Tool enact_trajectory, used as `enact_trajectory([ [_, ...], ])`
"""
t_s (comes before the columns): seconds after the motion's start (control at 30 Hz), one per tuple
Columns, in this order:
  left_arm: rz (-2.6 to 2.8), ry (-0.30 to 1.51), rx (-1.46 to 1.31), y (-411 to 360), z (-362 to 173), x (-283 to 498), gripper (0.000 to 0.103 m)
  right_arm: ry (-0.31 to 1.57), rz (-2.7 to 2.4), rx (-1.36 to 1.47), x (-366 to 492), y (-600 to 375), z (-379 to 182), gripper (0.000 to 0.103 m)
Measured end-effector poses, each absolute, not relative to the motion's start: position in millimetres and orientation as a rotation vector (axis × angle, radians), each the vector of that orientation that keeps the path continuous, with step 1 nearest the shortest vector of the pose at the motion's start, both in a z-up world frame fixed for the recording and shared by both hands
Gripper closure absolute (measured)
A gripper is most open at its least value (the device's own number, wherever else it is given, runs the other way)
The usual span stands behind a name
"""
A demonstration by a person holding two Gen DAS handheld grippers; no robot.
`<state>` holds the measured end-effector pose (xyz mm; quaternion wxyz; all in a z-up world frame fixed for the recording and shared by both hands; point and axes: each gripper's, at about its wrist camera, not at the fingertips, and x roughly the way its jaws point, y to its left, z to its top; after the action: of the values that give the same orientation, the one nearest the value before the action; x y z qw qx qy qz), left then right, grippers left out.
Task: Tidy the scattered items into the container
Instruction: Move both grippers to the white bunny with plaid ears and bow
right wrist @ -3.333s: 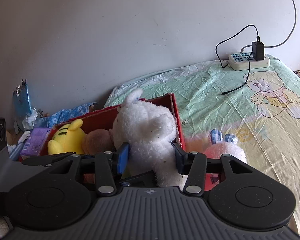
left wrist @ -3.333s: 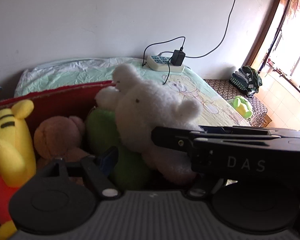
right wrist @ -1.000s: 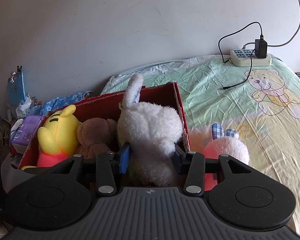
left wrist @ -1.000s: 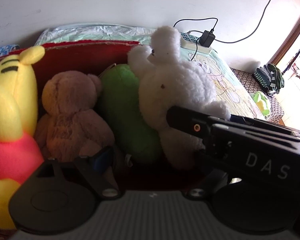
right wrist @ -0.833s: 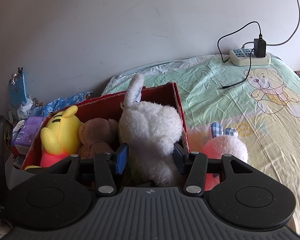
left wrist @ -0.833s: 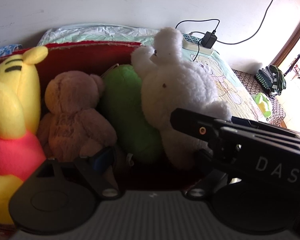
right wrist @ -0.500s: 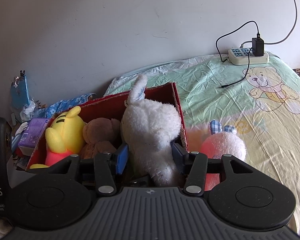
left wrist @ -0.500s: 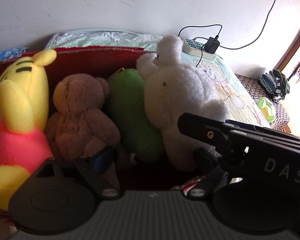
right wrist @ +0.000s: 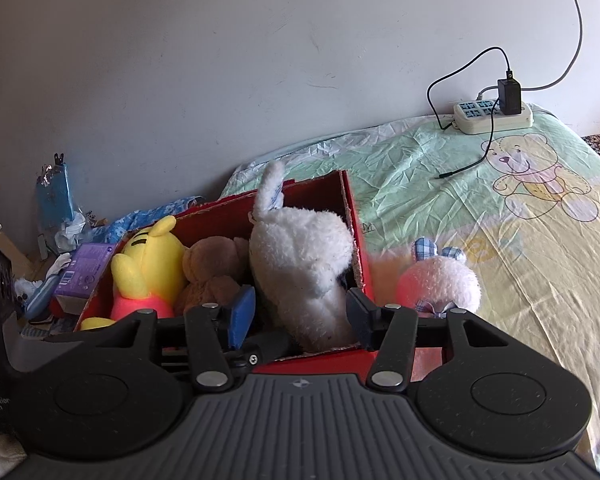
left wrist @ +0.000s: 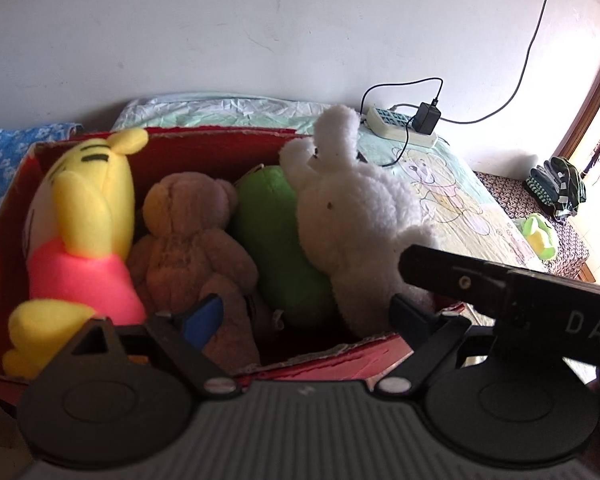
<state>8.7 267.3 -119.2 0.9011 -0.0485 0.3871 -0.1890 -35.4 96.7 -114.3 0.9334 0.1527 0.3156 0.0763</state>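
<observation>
Currently we see a red box (right wrist: 354, 222) on the bed (right wrist: 480, 208), packed with four plush toys in a row. From the left wrist view, left to right: yellow bear (left wrist: 86, 216) in a pink shirt, brown bear (left wrist: 192, 236), green plush (left wrist: 276, 240), white rabbit (left wrist: 356, 216). The rabbit leans against the box's right wall, one ear sticking up above the rim. The green plush is wedged between the brown bear and the rabbit; in the right wrist view it's hidden.

A pink plush (right wrist: 440, 280) with blue-checked ears lies on the bed just outside the box, touching or nearly touching the right wall. We can't tell which.

Left gripper (left wrist: 300, 316): jaws spread wide, holding nothing, hovering over the near edge of the box in front of the brown bear and green plush. Right gripper (right wrist: 300, 312): jaws also spread, the rabbit's lower body sits between them in the view, but we see a gap on both sides, so no pinch. In the left wrist view the right gripper's body crosses the lower right, next to the rabbit.

A power strip (right wrist: 494, 118) with a black charger (right wrist: 509, 98) plugged in sits at the far end of the bed by the wall. A purple carton (right wrist: 82, 274) and clutter lie left of the box.
</observation>
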Motion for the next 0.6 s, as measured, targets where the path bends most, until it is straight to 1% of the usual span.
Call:
enact_trajectory([
  [0.03, -0.385, 0.793, -0.095, 267, -118, 6, 0.010, 0.637, 0.155, 0.318, -39, 93, -114, 0.049],
  [0.07, -0.379, 0.784, -0.087, 267, -116, 2, 0.006, 0.631, 0.151, 0.327, -43, 88, -114, 0.048],
  [0.13, -0.373, 0.772, -0.064, 265, -115, -5, 0.004, 0.629, 0.140, 0.347, -49, 77, -117, 0.048],
  [0.27, -0.354, 0.761, -0.019, 256, -115, -17, 0.004, 0.643, 0.107, 0.397, -55, 52, -125, 0.048],
  [0.43, -0.357, 0.693, -0.001, 237, -99, -33, 0.005, 0.684, 0.067, 0.429, -53, 21, -137, 0.048],
  [0.53, -0.411, 0.629, 0.030, 215, -88, -44, 0.005, 0.710, 0.049, 0.450, -49, 3, -144, 0.046],
  [0.57, -0.438, 0.622, 0.034, 206, -87, -47, 0.005, 0.730, 0.050, 0.452, -47, -4, -147, 0.043],
  [0.6, -0.467, 0.625, 0.032, 197, -88, -49, 0.005, 0.751, 0.051, 0.453, -45, -10, -150, 0.044],
])
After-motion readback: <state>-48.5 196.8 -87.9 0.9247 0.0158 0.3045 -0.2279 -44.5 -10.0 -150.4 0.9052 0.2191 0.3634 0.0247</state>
